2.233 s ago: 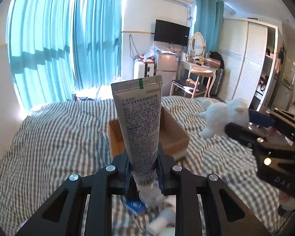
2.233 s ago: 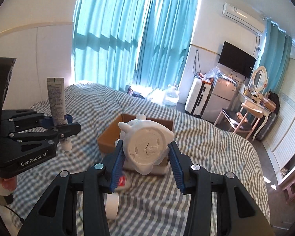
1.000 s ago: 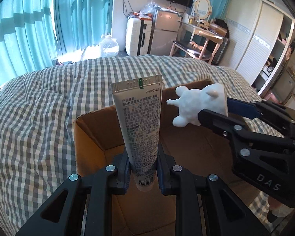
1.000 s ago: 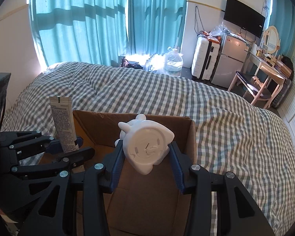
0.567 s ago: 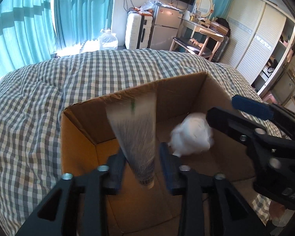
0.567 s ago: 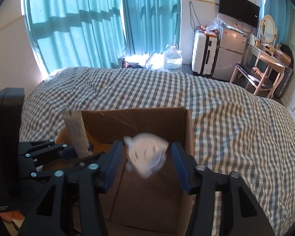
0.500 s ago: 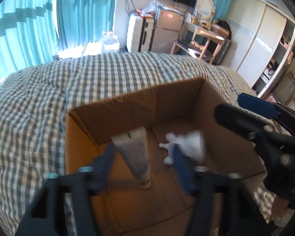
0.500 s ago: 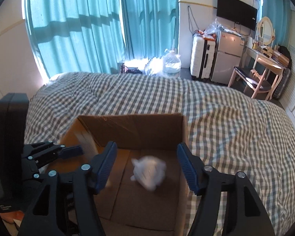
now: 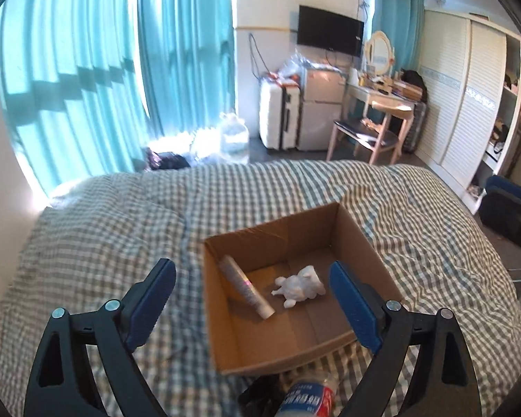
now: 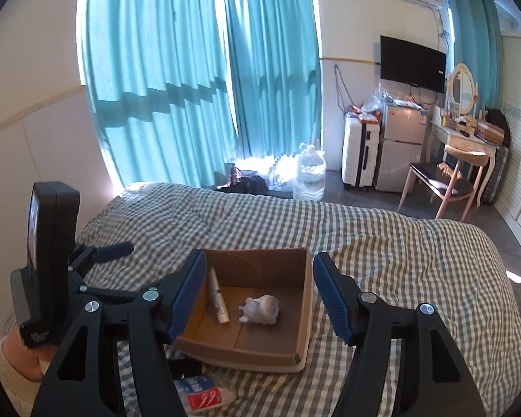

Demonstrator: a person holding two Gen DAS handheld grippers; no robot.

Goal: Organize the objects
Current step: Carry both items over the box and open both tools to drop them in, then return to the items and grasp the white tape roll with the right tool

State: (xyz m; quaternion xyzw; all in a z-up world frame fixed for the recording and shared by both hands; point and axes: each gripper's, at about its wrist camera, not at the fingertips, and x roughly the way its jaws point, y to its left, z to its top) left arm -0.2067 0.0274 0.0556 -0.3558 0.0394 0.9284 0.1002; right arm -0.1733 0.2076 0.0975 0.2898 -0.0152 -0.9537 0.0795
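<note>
Both grippers have just let go over the box (image 9: 361, 239), and their loads now lie inside it. The tube (image 9: 245, 286), clamped upright in the left gripper (image 9: 253, 307) a second ago, lies on the box floor along the left wall, one end propped against it. The white figurine (image 9: 299, 286), carried by the right gripper (image 10: 257, 293) until then, lies on its side just beside the tube, apart from it. The left jaws have just been opening and stand wide with nothing between them; the right jaws have also been opening and are released, empty. Both views now look down on the box from further off than a second ago, so the hands seem to have pulled away. Two items look sorted; the next pick is due.

At the bottom edge, near the box's front wall on the bed (image 9: 104, 243), a bottle (image 9: 307, 399) with a blue-and-red label is cut off by the frame and partly hidden behind the grippers; a dark item beside it cannot be made out. In the left view only a sliver of the right gripper shows at the right edge. The tube's print is unreadable.
</note>
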